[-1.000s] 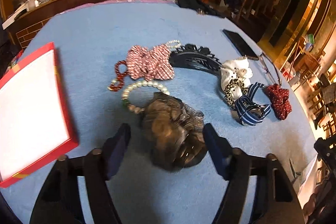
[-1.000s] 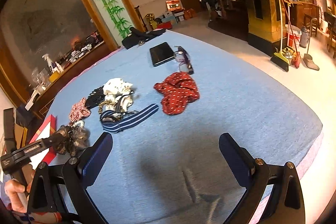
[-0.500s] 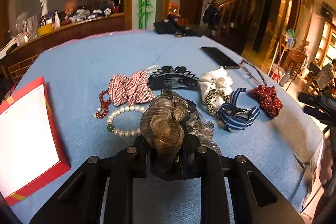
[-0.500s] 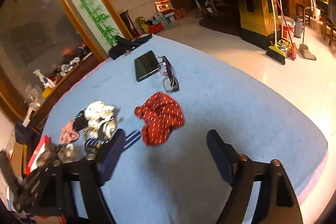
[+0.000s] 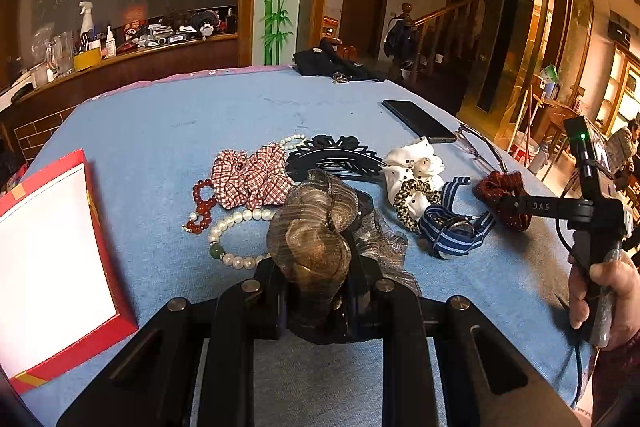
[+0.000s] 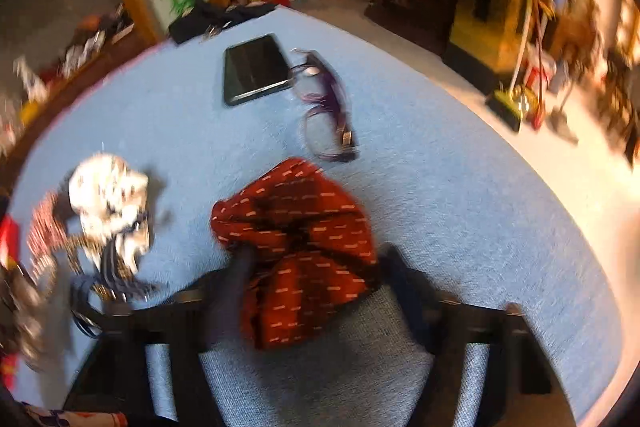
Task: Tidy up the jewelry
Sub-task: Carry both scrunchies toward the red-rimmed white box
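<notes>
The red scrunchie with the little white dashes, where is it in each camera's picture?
Left wrist view: the red scrunchie lies on the right, past the striped blue band, with the right gripper reaching onto it.
Right wrist view: it sits low in the middle, between the gripper's fingers.
Shared landmark: the black phone, lying beyond it in both views.

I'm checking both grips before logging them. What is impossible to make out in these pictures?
- Right wrist view: motion blur hides whether the right gripper already presses the red scrunchie between its just-closing jaws.
- Left wrist view: the bronze hair clip covers the left gripper's pads.
- Left wrist view: the frame edge cuts off the red box.
</notes>
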{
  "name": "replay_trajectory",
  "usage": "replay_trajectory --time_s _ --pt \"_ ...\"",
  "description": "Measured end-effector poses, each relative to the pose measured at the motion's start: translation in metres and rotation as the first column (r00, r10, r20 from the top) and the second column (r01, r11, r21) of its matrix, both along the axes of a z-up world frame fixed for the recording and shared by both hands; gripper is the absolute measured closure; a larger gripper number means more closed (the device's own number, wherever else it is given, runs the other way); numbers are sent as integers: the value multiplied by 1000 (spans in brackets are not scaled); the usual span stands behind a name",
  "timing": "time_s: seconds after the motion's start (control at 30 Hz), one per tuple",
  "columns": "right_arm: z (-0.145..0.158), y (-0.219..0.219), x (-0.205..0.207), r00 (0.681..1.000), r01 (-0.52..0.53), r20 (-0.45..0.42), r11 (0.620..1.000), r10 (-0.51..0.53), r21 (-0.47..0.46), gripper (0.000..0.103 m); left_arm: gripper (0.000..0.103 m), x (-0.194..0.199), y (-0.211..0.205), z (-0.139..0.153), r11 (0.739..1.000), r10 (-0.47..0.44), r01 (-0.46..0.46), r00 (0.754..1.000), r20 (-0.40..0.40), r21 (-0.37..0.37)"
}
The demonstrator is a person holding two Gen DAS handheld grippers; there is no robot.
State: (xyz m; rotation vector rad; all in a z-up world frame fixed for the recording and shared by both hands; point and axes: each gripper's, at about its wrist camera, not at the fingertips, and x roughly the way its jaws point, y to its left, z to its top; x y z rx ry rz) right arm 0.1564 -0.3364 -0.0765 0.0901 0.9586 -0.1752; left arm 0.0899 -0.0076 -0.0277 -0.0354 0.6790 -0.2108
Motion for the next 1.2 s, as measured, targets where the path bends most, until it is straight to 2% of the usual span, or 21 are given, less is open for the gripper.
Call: replay_trajectory --time_s 0.03,0.1,0.27,0.43,0.63,0.97,1.2 --pt "1 3 -1 1000 -13 2 1000 13 1 87 83 0 0 0 1000 -1 1 1000 1 2" --pt "4 0 -7 1000 -3 18 1000 3 21 87 83 -2 0 1 1000 2 -2 1000 10 4" --pt "31 4 -46 987 -15 159 997 3 73 87 83 -4 3 2 1000 11 -11 1000 24 -5" --pt "49 35 -83 962 -122 254 991 103 58 87 83 -6 4 4 1000 24 -24 999 31 -8" --pt "55 73 -103 935 -241 275 970 225 27 87 83 -14 7 9 998 61 -62 997 42 12" --pt "57 108 -119 907 -349 263 936 329 33 87 82 -54 9 20 984 114 -128 987 116 121" --pt "63 136 -126 883 -402 268 915 386 5 86 82 -69 28 31 979 155 -173 976 150 110"
